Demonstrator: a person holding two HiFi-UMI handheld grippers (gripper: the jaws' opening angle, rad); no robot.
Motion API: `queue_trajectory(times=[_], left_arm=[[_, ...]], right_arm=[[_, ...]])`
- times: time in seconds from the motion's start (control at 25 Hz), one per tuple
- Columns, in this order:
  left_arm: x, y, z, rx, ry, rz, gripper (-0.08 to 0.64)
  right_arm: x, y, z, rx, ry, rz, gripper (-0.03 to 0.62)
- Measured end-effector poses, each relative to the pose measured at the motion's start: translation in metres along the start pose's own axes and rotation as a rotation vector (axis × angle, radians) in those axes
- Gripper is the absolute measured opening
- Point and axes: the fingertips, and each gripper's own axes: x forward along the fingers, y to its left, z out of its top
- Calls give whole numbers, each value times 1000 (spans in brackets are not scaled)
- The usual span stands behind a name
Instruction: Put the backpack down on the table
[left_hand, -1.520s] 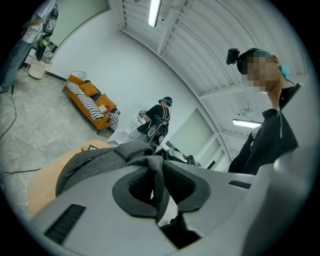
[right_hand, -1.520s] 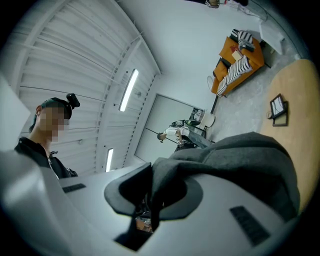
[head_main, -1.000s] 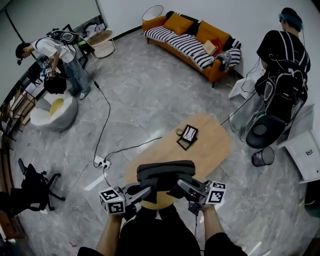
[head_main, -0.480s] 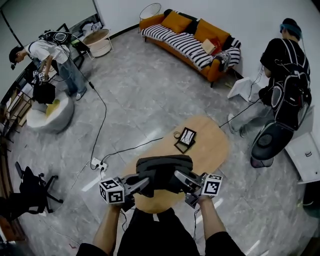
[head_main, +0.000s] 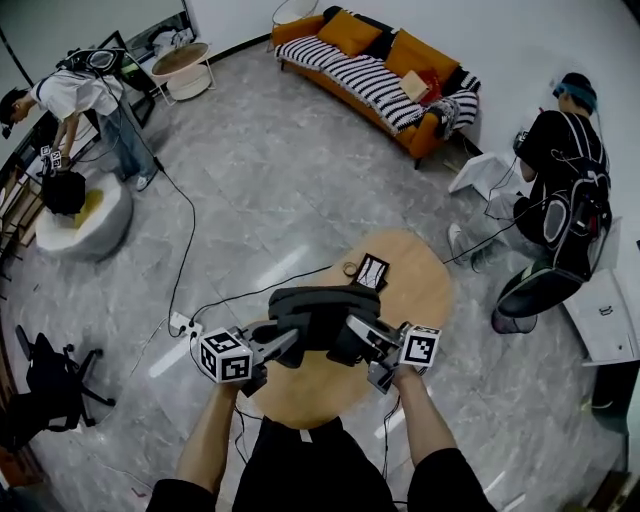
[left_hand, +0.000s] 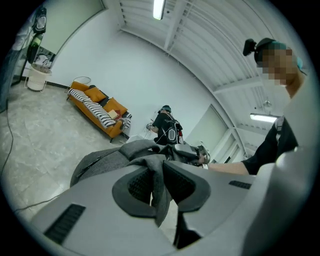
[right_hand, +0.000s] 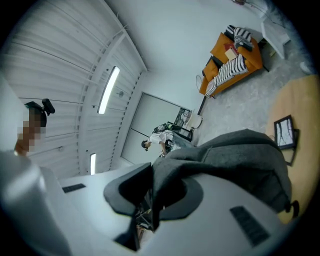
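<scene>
You hold the backpack above the near end of the worktop — it looks not yet set down. Your left gripper and right gripper each have jaws clamped on its fabric (one either side). What's left: lowering it, then letting go.

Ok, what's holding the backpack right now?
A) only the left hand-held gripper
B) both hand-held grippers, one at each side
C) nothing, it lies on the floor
B: the left hand-held gripper and the right hand-held gripper each pinch fabric of the backpack, at opposite sides.
</scene>
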Motion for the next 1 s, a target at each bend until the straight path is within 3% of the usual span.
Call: queue_trajectory(times=[0.2,0.48,0.72,1.0], left_arm=[[10,35,17,24,29,3,55],[17,60,40,53,46,-30,57],[23,74,20,41,75,-37,60],[19,71,-1,13,41,-46,57]], right_arm=[[23,-20,16,3,10,-49,52],[46,-23,36,11,-36,-38,52],[32,-58,15,21,28,-126,54],[32,-53,-6,47,-23,-98,54]])
